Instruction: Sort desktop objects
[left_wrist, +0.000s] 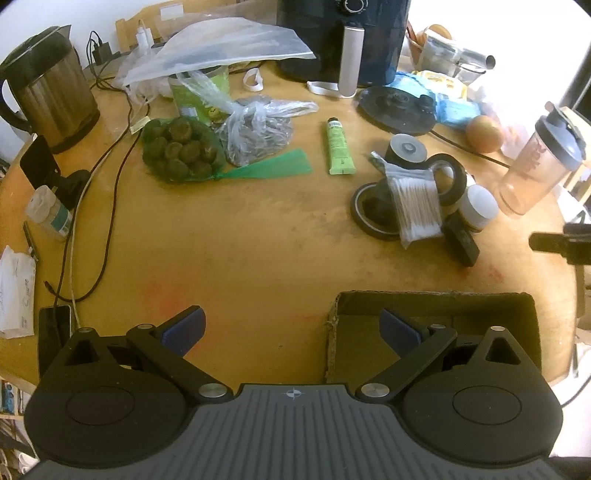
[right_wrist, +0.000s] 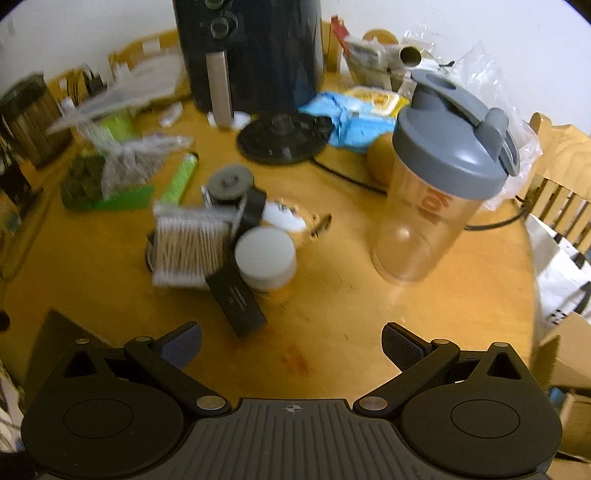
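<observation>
- Both sets of jaws stand wide apart with nothing between them: the left gripper (left_wrist: 291, 326) hangs above bare wood at the near edge of the table (left_wrist: 258, 236), and the right gripper (right_wrist: 291, 341) is just as empty over the tabletop on its side.
- A cardboard box (left_wrist: 436, 301) sits open at the near edge of the table, partly under the left gripper's right finger.
- Beyond the box lies a small heap: a bag of cotton swabs (left_wrist: 415, 205) leaning across a roll of black tape (left_wrist: 369, 212), a white-lidded jar (left_wrist: 478, 206) just beside them, and a flat black case (left_wrist: 461, 240) touching the jar.
- The right wrist view shows the same heap closer, with the swabs (right_wrist: 188, 247), the jar (right_wrist: 266, 256) and the case (right_wrist: 236, 301) nearest that gripper.
- A clear shaker bottle (right_wrist: 439, 192) with a grey lid stands upright to the right of the heap, well apart from it.
- A green tube (left_wrist: 339, 147) lies flat near the middle of the table.
- Left of it rests a green net bag (left_wrist: 184, 151) of dark round things, touching a clear plastic bag (left_wrist: 258, 129).
- A kettle (left_wrist: 48, 88) stands at the far left, and a dark air fryer (left_wrist: 343, 37) at the back.
</observation>
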